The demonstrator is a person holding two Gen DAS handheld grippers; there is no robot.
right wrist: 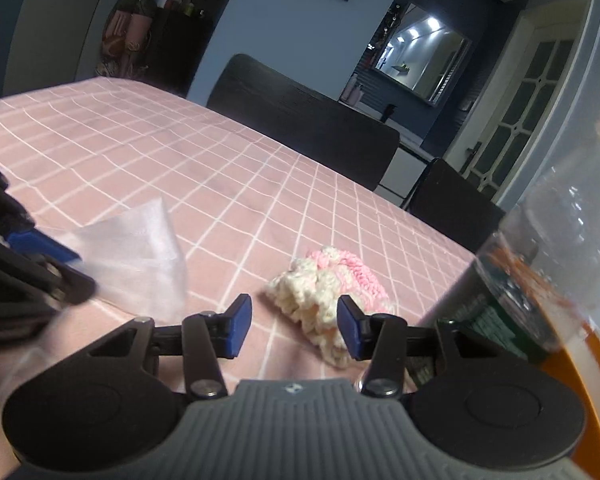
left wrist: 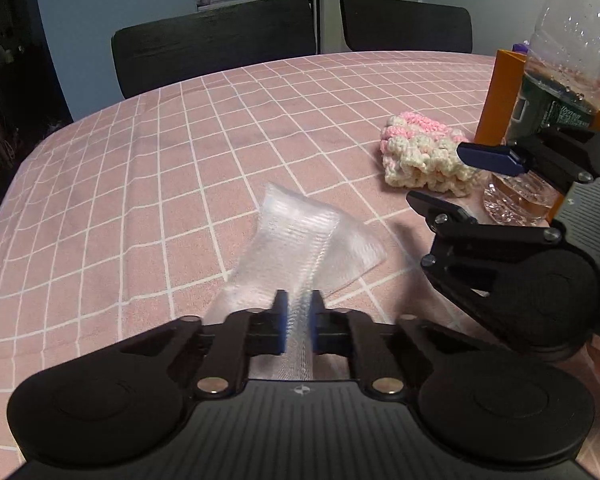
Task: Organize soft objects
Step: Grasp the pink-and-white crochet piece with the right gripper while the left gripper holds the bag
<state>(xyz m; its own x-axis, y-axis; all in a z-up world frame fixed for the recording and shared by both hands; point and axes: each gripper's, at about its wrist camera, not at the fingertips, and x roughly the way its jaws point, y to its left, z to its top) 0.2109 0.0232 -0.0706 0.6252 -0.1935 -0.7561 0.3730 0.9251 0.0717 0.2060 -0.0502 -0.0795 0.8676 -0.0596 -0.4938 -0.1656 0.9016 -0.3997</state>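
Left gripper (left wrist: 299, 320) pinches clear pouch (left wrist: 300, 236) — tablecloth (left wrist: 140, 200) beyond.

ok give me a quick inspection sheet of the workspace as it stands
surface: table under a pink grid tablecloth, smooth where visible
job's things: translucent mesh pouch pinched in the left gripper, its far end lifted or draped just above the cloth; pink and cream crocheted piece lying on the cloth, untouched
clutter: clear plastic bottle upright by an orange box; cut-glass dish near them
grippers: left gripper shut on the pouch; right gripper open, hovering just short of the crocheted piece
cables: nothing seen
surroundings: two dark chairs at the far edge, wall mirror, glazed door
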